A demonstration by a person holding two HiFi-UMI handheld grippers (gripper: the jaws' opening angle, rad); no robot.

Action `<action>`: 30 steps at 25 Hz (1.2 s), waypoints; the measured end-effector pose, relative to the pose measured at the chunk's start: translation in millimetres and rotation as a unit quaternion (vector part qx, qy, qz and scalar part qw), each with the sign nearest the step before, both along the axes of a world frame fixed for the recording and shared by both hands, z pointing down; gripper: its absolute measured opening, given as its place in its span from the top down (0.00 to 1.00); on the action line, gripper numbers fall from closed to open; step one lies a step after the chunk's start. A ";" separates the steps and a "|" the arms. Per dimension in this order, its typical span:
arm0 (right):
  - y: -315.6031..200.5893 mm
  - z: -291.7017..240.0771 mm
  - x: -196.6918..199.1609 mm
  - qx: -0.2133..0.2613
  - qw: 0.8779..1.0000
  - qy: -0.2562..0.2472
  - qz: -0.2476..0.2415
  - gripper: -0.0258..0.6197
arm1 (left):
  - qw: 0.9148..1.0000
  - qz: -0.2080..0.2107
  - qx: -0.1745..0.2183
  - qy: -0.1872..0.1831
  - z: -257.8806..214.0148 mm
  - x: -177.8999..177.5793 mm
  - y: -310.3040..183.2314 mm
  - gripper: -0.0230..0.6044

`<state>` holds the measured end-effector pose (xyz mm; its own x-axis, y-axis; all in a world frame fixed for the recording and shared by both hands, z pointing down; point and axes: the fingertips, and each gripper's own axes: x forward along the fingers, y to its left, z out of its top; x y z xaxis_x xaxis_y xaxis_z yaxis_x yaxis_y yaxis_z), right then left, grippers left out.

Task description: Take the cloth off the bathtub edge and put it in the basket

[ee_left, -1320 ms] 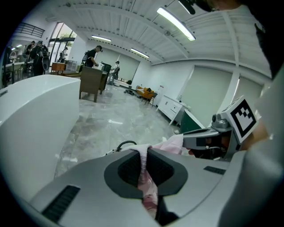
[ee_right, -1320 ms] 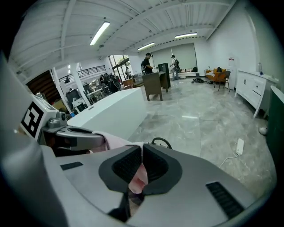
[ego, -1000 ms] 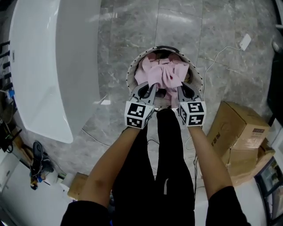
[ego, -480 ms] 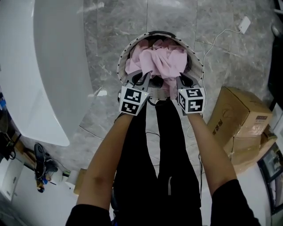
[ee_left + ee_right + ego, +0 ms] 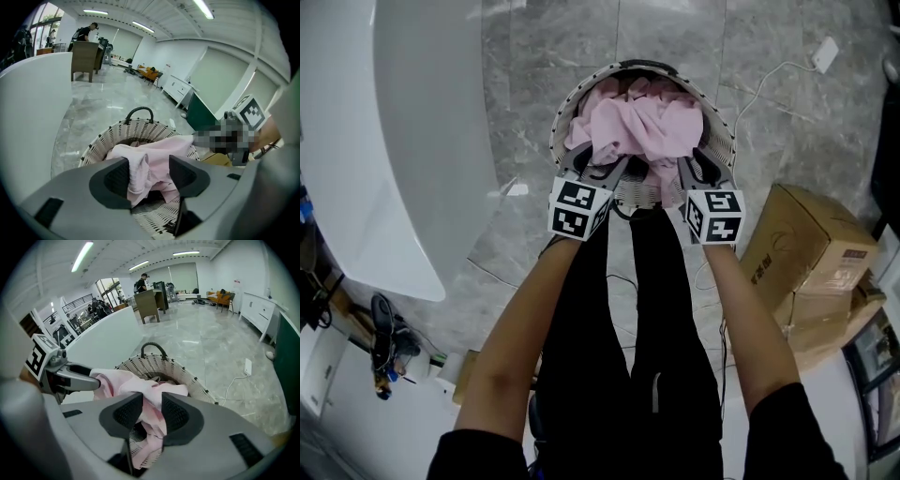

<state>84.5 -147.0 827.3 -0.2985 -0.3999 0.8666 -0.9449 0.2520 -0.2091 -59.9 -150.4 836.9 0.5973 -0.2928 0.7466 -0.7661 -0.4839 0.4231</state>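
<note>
So the pink cloth (image 5: 642,122) is in the basket (image 5: 559,131) now, bunched up in a heap that fills most of it and pokes up above the rim. The basket is a round white woven one sitting on the grey marble floor (image 5: 544,56), right beside the white tub (image 5: 403,141). Both grippers are down at the near rim, one on each side, pointing steeply down into it. The left gripper (image 5: 600,167) has just been opening its jaws, and in the left gripper view (image 5: 150,173) they stand wide apart. A fold of cloth hangs between them, lying against the left-hand pad with clear space before the other one, so it's not pinched. The right gripper (image 5: 698,164) has just been opening too, though not as far. In the right gripper view (image 5: 152,413) the jaws are only partly apart and a strip of cloth droops loosely through the gap and hangs down below the pads. I don't see the pads pressing on it. The basket's dark handle (image 5: 139,111) sticks up on the far side. Off to the right there's a cardboard box (image 5: 802,258) on the floor and a white plug (image 5: 823,56) with its cable trailing toward the basket.
</note>
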 end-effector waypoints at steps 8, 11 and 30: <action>12.9 -42.3 11.2 0.027 0.999 -0.014 0.030 0.71 | 0.999 -0.044 0.009 -0.001 -34.0 -10.9 17.7 0.49; 29.3 -61.8 9.7 0.031 0.999 -0.004 0.026 0.71 | 0.998 -0.065 0.007 0.008 -51.8 -16.1 29.3 0.49; 154.8 -47.5 1.7 -0.013 0.995 0.022 0.094 0.71 | 0.998 0.028 0.007 0.052 -91.9 -3.4 95.3 0.50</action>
<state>86.3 7.8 779.8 -0.1818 -0.4218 0.8883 -0.9832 0.0657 -0.1701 -63.3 -55.1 744.9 0.6871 -0.2664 0.6759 -0.6898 -0.5313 0.4918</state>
